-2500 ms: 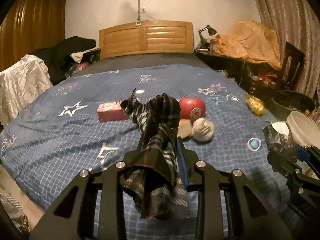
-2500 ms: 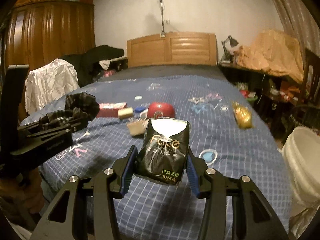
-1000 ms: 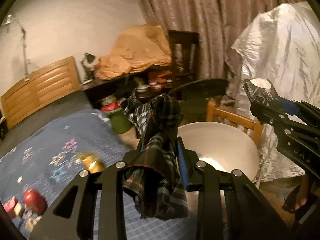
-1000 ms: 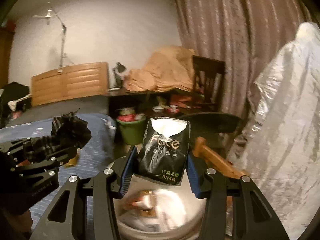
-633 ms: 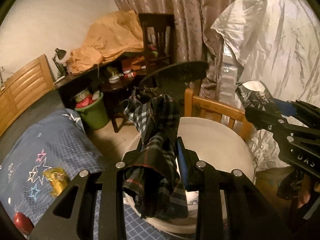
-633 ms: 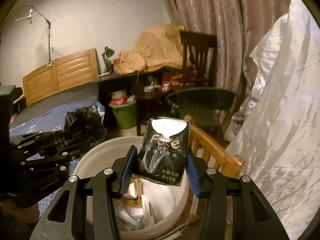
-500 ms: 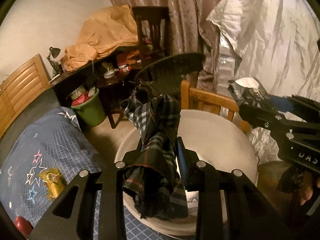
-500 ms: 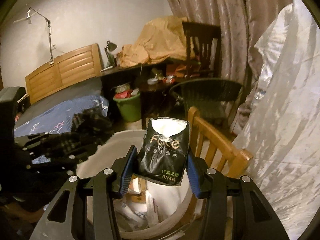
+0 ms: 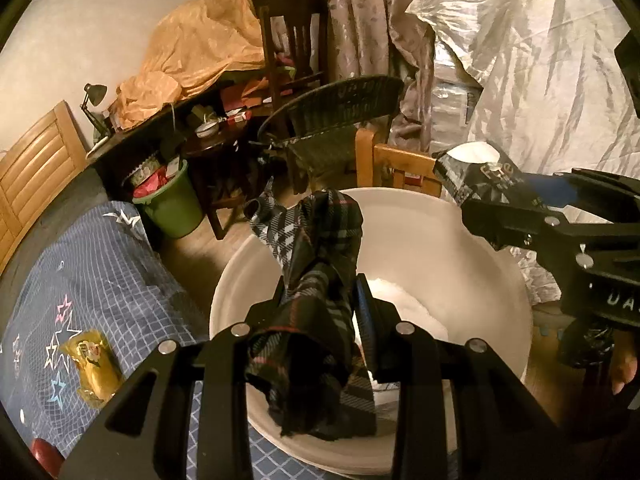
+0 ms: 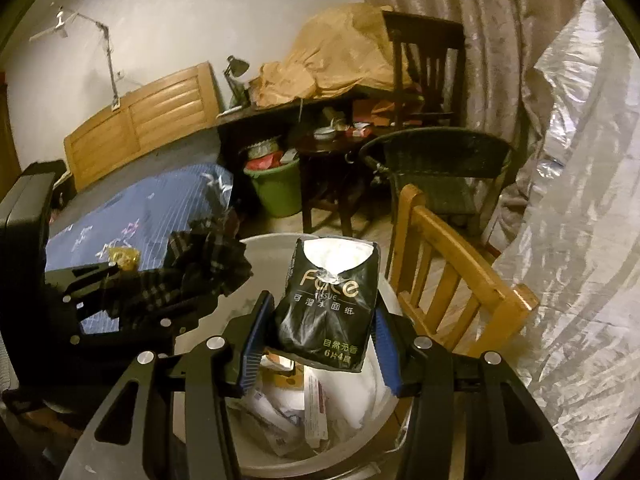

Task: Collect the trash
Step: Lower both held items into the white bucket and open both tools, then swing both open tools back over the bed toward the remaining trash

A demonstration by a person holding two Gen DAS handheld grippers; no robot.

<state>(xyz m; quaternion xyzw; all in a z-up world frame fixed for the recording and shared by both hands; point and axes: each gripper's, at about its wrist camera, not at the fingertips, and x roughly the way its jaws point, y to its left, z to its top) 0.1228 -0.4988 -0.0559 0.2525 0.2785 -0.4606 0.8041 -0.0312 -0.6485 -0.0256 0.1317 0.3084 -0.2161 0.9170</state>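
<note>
Plaid cloth (image 9: 316, 280) clamped in left jaws, tissue pack (image 10: 332, 308) in right jaws, both over white bin (image 9: 496, 272)

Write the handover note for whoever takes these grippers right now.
Left hand-held gripper: shut on the plaid cloth, above the white bin.
Right hand-held gripper: shut on the black tissue pack, also over the bin.
Done: both items carried to the bin, which already holds paper trash.
Left: release both; a yellow wrapper lies on the bed.
</note>
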